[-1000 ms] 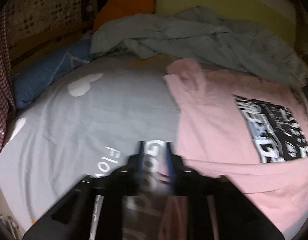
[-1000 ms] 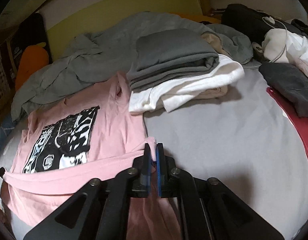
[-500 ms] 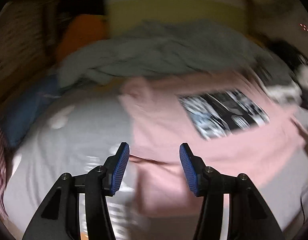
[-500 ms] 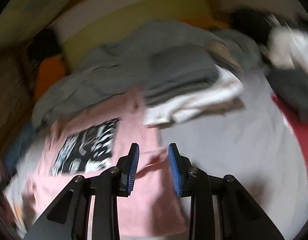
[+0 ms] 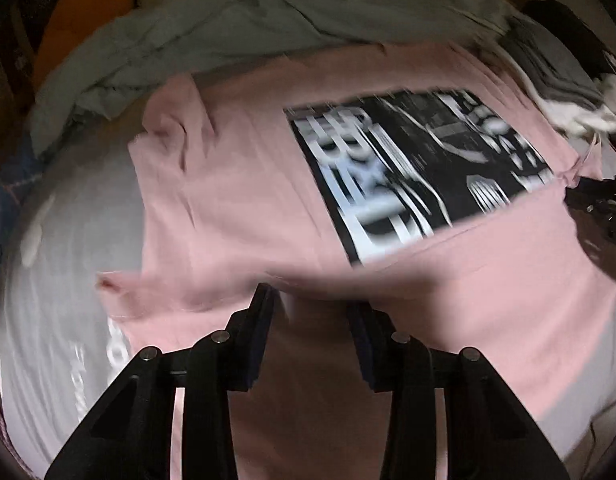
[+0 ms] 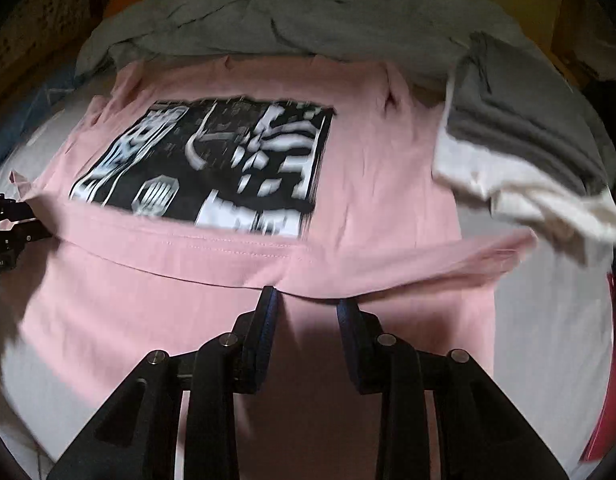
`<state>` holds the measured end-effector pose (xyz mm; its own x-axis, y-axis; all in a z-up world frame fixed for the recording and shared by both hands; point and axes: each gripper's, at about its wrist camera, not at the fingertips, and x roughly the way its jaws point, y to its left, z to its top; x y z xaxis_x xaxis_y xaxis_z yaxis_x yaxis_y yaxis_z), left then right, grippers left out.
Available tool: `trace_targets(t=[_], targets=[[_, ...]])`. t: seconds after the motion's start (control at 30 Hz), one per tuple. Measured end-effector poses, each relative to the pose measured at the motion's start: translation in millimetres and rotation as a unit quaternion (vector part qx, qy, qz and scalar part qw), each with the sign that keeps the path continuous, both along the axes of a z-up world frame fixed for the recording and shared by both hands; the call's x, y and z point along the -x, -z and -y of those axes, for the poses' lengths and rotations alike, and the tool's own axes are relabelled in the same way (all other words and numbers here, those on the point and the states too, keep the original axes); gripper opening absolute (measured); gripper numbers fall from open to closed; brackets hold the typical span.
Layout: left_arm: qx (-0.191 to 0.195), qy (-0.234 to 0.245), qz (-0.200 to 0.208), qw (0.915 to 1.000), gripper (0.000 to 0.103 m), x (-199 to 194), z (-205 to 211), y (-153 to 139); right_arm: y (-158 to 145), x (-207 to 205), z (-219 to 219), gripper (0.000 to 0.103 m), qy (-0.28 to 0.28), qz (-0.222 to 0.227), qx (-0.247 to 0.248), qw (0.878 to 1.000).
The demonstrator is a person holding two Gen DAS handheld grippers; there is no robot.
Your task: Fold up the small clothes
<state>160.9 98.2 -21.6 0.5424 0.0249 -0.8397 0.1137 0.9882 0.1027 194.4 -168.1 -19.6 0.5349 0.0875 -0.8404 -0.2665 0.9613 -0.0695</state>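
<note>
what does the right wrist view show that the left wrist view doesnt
Only the right wrist view: the whole folded grey and white stack at the right, a red item at the far right edge, and the right gripper up close, its jaws apart above the shirt.

Only the left wrist view: the printed grey bedsheet at the left, and the left gripper up close, jaws apart.

Both: the pink t-shirt with its black and white print, its lower part folded up, the rumpled grey-green blanket behind it, and an orange cushion.

Both fisheye views were dim and warm-toned, smeared by motion blur, worst on the pink cotton T-shirt's black-and-white print (image 5: 420,168); edges bowed and darkened into vignetted corners.
</note>
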Motion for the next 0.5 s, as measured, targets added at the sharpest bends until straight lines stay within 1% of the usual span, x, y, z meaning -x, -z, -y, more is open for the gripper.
trace_targets(t=[0.03, 0.07, 0.1, 0.17, 0.2, 0.3, 0.37, 0.5], targets=[[-0.004, -0.016, 0.015, 0.9997, 0.038, -5, -5, -3, -4, -7, 4, 0.031, 0.014, 0.019, -0.006, 1.000], [0.001, -0.028, 0.027, 0.9992, 0.038, -5, -10, -5, -8, -10, 10, 0.031, 0.032, 0.036, -0.010, 0.999], [0.012, -0.035, 0.037, 0.9986, 0.038, -4, -16, -8, -16, -12, 19, 0.031, 0.051, 0.053, -0.028, 0.997], [0.039, -0.039, 0.056, 0.9969, 0.038, 8, -26, -15, -26, -10, 28, 0.031, 0.061, 0.058, -0.065, 0.994], [0.042, -0.037, 0.063, 0.9964, 0.038, 14, -28, -17, -31, -4, 34, 0.031, 0.061, 0.059, -0.075, 0.994], [0.042, -0.036, 0.070, 0.9960, 0.038, 39, -30, -22, -41, 20, 49, 0.031, 0.061, 0.079, -0.061, 0.993], [0.052, -0.043, 0.069, 0.9954, 0.038, 59, -35, -25, -45, 41, 61, 0.031, 0.066, 0.086, -0.068, 0.992], [0.052, -0.077, 0.085, 0.9920, 0.038, 103, -52, -28, -48, 87, 90, 0.031, 0.100, 0.107, -0.072, 0.987]])
